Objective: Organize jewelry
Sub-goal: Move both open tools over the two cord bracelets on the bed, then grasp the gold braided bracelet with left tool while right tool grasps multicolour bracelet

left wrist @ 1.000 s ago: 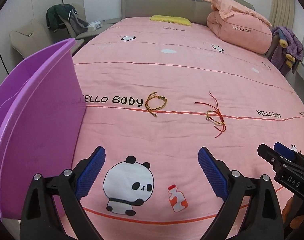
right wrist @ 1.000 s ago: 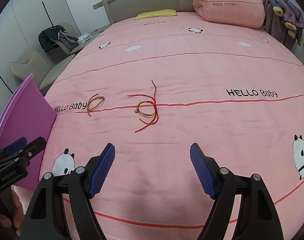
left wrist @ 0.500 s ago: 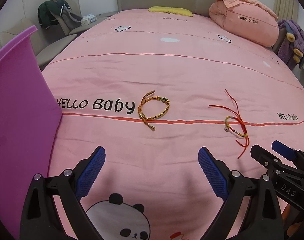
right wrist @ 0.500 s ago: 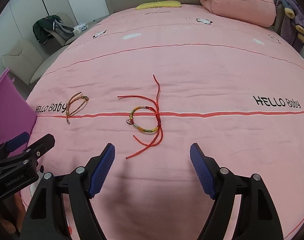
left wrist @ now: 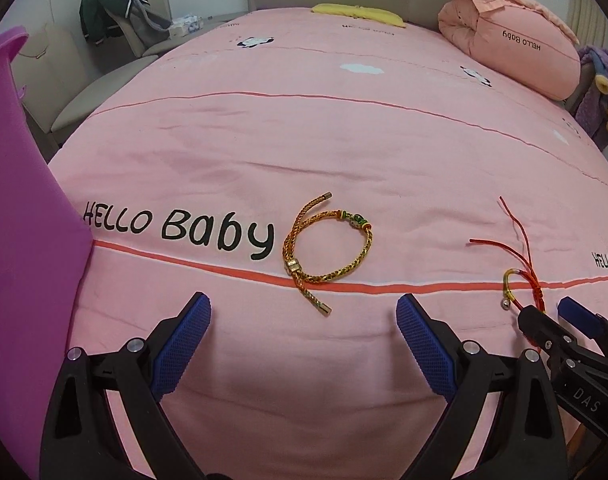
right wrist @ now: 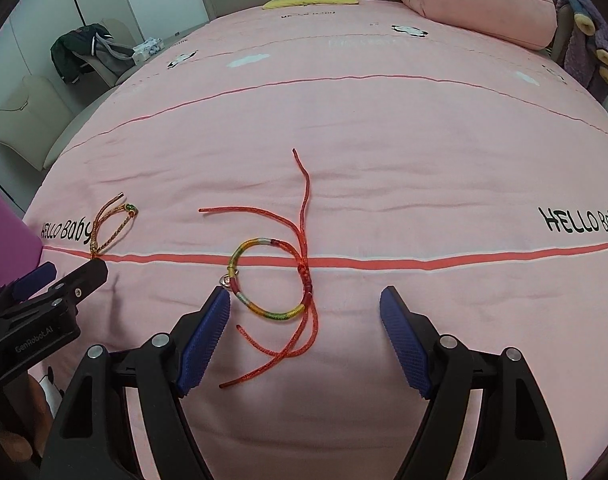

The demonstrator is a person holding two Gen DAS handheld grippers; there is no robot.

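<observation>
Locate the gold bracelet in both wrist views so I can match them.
Left wrist: gold bracelet lies centre frame, just right of the "HELLO Baby" print, ahead of the open left gripper.
Right wrist: it sits far left, small, beside the same print.
Shared landmark: the red stripe under its lower end.

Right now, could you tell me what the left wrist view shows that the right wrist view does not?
Only the left wrist view shows the gold braided bracelet whole, lying ahead of the open left gripper. Only the right wrist view shows the whole multicoloured bracelet with its red cords, just ahead of the open right gripper. Both show the pink bedspread, both bracelets, the purple bin and the yellow pillow.
</observation>
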